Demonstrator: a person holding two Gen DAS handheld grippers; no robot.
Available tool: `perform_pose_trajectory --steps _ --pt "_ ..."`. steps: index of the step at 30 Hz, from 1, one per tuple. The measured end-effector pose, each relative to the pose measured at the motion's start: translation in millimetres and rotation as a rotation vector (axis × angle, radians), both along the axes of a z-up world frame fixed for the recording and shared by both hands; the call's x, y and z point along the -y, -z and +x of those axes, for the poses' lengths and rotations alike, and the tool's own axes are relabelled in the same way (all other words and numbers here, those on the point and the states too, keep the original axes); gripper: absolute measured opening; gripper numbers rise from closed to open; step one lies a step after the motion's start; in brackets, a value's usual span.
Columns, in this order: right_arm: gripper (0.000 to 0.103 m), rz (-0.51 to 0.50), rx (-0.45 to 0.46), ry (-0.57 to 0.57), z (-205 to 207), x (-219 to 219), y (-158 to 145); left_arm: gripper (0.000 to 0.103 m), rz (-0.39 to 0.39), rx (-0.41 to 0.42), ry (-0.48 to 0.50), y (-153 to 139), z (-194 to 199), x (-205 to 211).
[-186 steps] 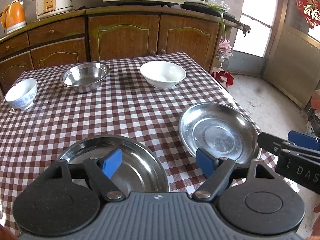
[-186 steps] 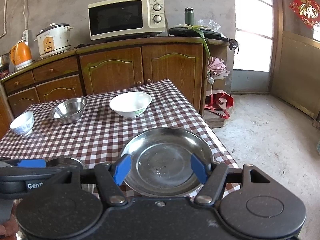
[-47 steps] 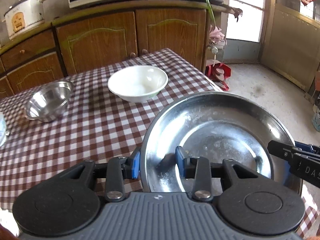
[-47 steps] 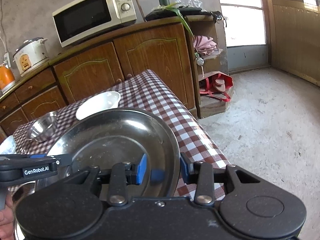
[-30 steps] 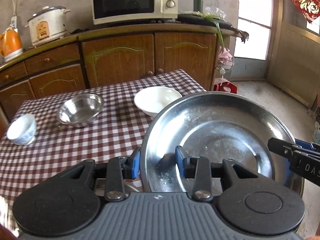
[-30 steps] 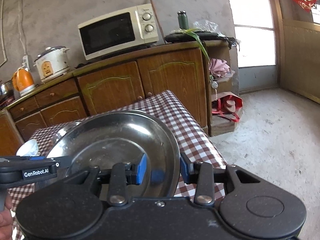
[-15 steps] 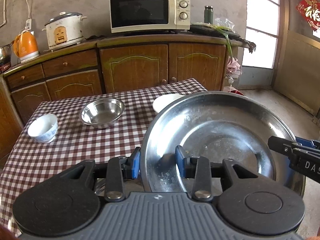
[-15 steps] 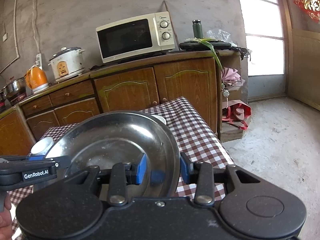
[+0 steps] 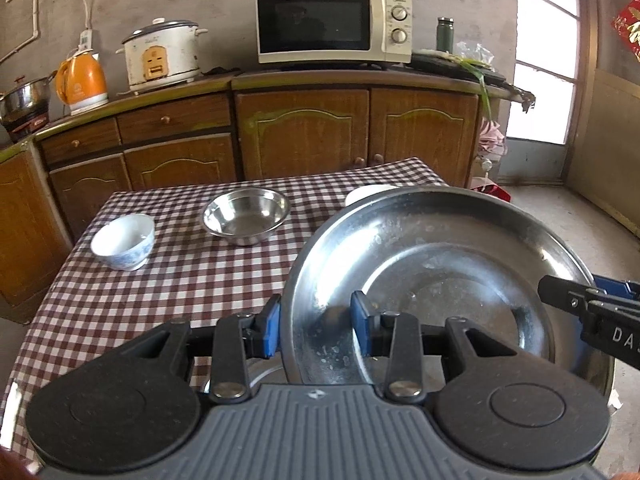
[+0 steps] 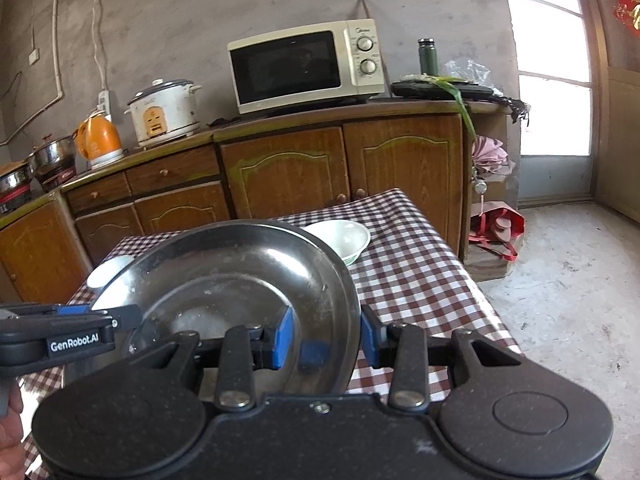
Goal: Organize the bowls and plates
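Observation:
A wide steel plate [image 9: 440,280] hangs above the checked table [image 9: 180,280], held from both sides. My left gripper [image 9: 316,320] is shut on its left rim, one blue pad inside the dish and one outside. My right gripper [image 10: 326,338] is shut on the opposite rim of the plate [image 10: 224,280]. Each gripper shows in the other's view: right gripper [image 9: 580,304], left gripper [image 10: 80,328]. On the table stand a steel bowl [image 9: 246,214], a blue-and-white bowl [image 9: 124,240] and a white bowl [image 10: 344,238], partly hidden behind the plate. A sliver of a second steel plate [image 9: 256,376] shows under my left fingers.
Wooden cabinets [image 9: 304,140] run behind the table, with a microwave [image 9: 332,24], a rice cooker [image 9: 160,56] and an orange kettle [image 9: 82,80] on top. The table's right edge drops to a concrete floor [image 10: 560,300], where a red bag [image 10: 496,228] lies.
Both grippers have risen and drawn back with the plate still gripped. The bowls now look smaller and farther off, and more of the counter and wall shows.

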State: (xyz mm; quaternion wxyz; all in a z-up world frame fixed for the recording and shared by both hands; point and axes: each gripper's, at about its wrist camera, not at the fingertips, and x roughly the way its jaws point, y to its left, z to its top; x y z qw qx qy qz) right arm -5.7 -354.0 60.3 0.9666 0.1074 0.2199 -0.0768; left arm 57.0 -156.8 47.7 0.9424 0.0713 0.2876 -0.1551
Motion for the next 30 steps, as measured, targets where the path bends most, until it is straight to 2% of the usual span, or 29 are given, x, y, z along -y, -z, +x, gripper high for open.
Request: perform_pose_trajectory --steps 30 --pt "0.045 -0.020 -0.063 -0.112 26.3 -64.5 19.8 0.038 0.008 -0.050 -0.102 17.0 8.8 -59.7"
